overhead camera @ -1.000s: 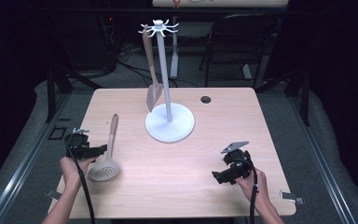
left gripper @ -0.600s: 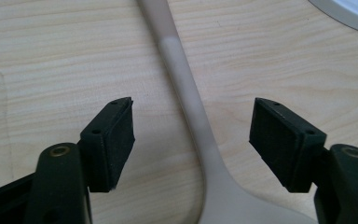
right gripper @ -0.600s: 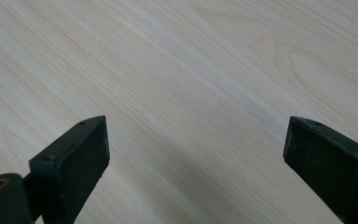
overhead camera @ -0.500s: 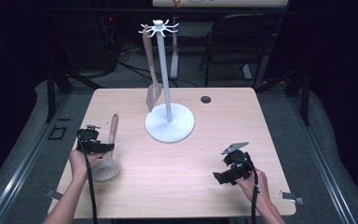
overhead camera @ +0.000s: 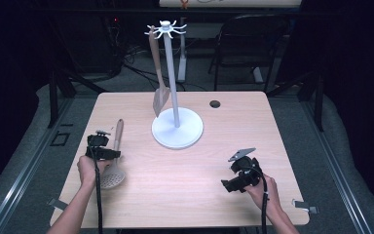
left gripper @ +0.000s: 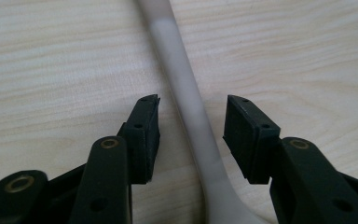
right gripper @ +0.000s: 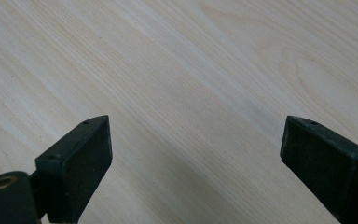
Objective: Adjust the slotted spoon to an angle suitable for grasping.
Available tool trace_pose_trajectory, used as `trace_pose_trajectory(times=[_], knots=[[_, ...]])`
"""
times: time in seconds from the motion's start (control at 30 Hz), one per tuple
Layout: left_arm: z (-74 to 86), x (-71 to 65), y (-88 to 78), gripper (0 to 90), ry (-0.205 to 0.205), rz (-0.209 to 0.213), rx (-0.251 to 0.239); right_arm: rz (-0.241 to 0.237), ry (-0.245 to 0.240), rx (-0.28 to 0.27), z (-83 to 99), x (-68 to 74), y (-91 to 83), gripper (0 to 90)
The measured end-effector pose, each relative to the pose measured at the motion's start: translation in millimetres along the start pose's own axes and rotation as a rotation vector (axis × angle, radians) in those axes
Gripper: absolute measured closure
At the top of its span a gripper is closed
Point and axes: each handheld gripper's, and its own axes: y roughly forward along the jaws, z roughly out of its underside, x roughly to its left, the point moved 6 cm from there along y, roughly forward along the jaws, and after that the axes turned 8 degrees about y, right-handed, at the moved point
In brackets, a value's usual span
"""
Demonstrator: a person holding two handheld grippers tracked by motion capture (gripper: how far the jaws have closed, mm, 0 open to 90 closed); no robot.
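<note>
A beige slotted skimmer [overhead camera: 112, 176] lies on the wooden table [overhead camera: 199, 190] at the left, its handle [left gripper: 186, 93] pointing away from me. My left gripper [overhead camera: 111, 154] is low over that handle. In the left gripper view the handle runs between the black pads [left gripper: 145, 135] with a gap on each side. These jaws have just been closing around the handle, and the left gripper [left gripper: 191, 122] is still open. My right gripper [overhead camera: 228, 185] rests near the front right, and in the right gripper view it [right gripper: 196, 140] stands wide open over bare wood.
A white utensil stand [overhead camera: 177, 129] with hooks on top rises at the table's middle back. A beige spatula [overhead camera: 158, 78] hangs from one hook. A dark round hole [overhead camera: 215, 104] sits at the back right of the table. A black chair [overhead camera: 253, 44] stands behind the table.
My left gripper has moved right onto the skimmer handle and come lower, and its jaws have narrowed around it. The right gripper has stayed where it was.
</note>
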Motion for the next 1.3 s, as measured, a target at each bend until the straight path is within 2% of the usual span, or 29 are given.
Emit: trace_pose_trajectory(times=[0.17, 0.23, 0.3, 0.4, 0.6, 0.8, 0.93, 1.3], knots=[[1.6, 1.9, 0.3, 61.4, -0.003, -0.002, -0.009, -0.003, 0.001, 0.004, -0.1, -0.8, 0.2, 9.0], [1.6, -0.4, -0.1, 65.0, 0.009, 0.008, -0.002, -0.011, 0.004, 0.000, -0.4, -0.2, 0.2, 9.1], [1.6, -2.8, -0.1, 68.0, 0.028, -0.011, 0.003, -0.004, -0.005, -0.006, -0.8, -0.7, 0.0, 9.1], [2.1, -4.7, -1.1, 68.2, 0.041, -0.030, 0.009, -0.007, -0.010, -0.007, -1.1, -0.1, -0.6, 9.2], [4.7, -5.5, -4.3, 69.0, 0.037, -0.020, 0.014, -0.012, 0.002, 0.006, 0.0, -0.3, 0.0, 9.2], [8.6, -9.8, -8.6, 70.4, 0.068, -0.022, 0.032, -0.018, 0.001, 0.018, 1.6, -0.9, 1.7, 9.2], [12.2, -11.5, -12.0, 71.6, 0.093, -0.007, 0.039, -0.014, -0.010, 0.024, 1.3, -0.4, 1.8, 9.3], [17.5, -14.1, -18.3, 74.5, 0.116, 0.031, 0.050, -0.021, -0.021, 0.033, 1.3, 1.4, 3.6, 9.3]])
